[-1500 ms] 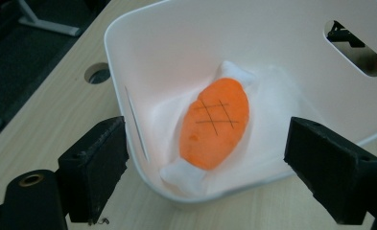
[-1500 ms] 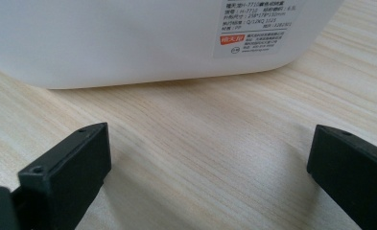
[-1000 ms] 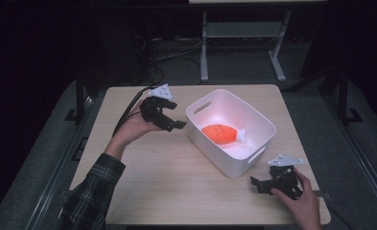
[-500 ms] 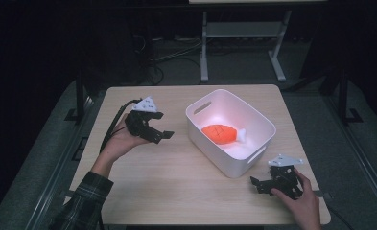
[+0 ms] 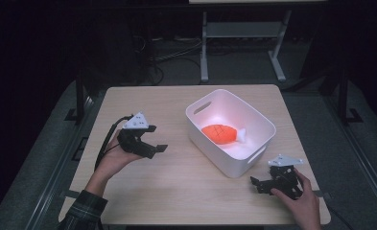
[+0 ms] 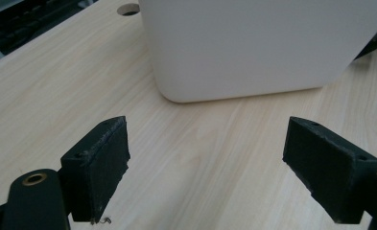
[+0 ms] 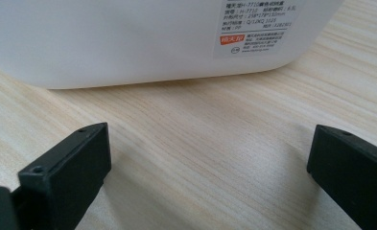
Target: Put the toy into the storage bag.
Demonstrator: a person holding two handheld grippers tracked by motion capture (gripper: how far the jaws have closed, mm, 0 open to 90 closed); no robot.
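We hold the left hand-held gripper point(image 5: 156, 147) and right hand-held gripper point(image 5: 256, 183) wide open and empty, flanking the white bin point(image 5: 258, 125) holding the orange fish toy point(image 5: 219, 134)

White label point(image 7: 253, 26) on tub point(image 7: 104, 38): "PP", rest of print too small to read

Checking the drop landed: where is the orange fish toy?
In the high view, the orange fish toy lies inside the white bin, right of the table's centre, between both grippers.
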